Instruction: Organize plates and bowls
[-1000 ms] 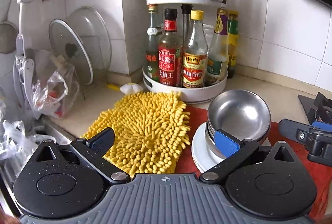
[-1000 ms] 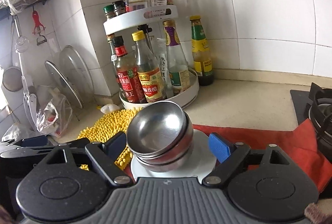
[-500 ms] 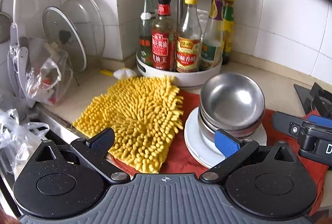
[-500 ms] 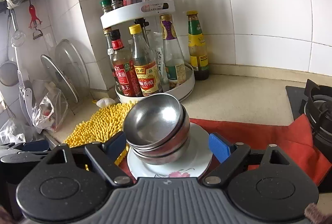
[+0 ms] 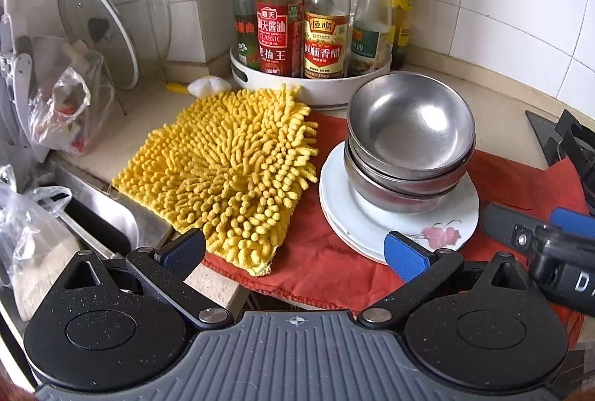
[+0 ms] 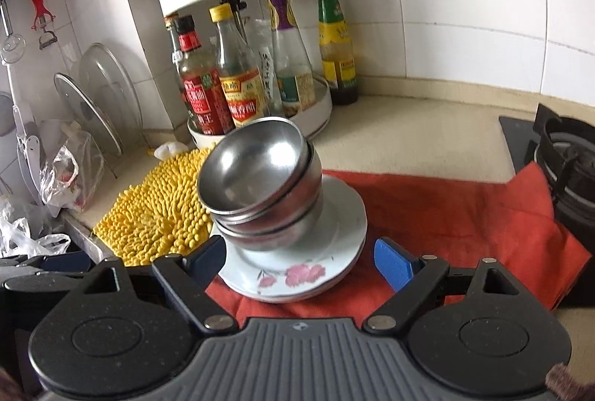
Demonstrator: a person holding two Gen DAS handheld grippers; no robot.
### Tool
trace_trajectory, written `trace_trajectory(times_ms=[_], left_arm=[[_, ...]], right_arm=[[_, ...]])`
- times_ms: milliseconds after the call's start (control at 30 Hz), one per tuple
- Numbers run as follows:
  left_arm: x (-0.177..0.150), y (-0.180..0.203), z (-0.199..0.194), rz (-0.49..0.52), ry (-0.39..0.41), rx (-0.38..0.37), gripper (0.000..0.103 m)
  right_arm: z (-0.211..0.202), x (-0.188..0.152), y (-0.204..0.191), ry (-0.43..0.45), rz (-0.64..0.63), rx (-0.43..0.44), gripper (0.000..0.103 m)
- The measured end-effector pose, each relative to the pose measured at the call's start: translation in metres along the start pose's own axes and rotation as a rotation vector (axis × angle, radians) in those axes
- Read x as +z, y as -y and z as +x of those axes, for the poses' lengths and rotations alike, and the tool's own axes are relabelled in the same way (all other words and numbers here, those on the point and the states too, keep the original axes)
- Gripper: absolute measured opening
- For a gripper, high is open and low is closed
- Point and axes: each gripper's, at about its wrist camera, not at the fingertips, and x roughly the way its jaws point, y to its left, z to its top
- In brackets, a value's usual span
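1. The nested stainless steel bowls point(image 6: 260, 178) sit on the stacked white floral plates point(image 6: 297, 274), on the red cloth point(image 6: 446, 211).
2. Both the right gripper point(image 6: 301, 261) and the left gripper point(image 5: 293, 248) hang empty, jaws wide.
3. Pinch the top bowl's near rim squarely; the stack tilts.

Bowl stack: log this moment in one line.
steel bowls nested on white plates | red cloth beneath | left gripper open | right gripper open, nothing held

bowls point(image 5: 411, 137): nested stack on the plates point(image 5: 398, 215)
plates: stacked on the cloth point(image 5: 334, 263); right of the mat point(image 5: 223, 170)
mat: partly on the cloth; before the bottle rack point(image 5: 312, 85)
lids point(image 5: 111, 25): left of the rack, leaning at the wall
stove point(image 6: 565, 155): right of the cloth
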Motion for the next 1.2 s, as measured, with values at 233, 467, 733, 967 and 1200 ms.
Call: trace_trajectory(times_ms=[233,467,733,967,1200], left_arm=[[-0.0012,0.0011,0.0029,-0.001,-0.022,-0.007,0.102],[-0.0013,0.0012,0.0054,-0.015,-0.048,-0.034,0.101],[-0.0021,0.0017,0.0068,-0.03,-0.063,-0.054,0.101],[-0.002,-0.0016,0.0088,-0.064,-0.079,-0.078,0.101],[-0.0025,0.0024,0.0065,-0.062,-0.063,-0.068,0.1]], right_arm=[[0.0014,-0.0039,-0.0002,-0.008,-0.001,-0.02,0.083],[0.0029,-0.0052,0.0034,-0.016,0.009,-0.026,0.083],[0.0031,-0.0065,0.0046,-0.018,0.014,-0.041,0.083],[0.0049,-0.0099,0.0071,-0.03,0.025,-0.053,0.084],[0.0055,-0.0096,0.009,-0.032,0.038,-0.058,0.084]])
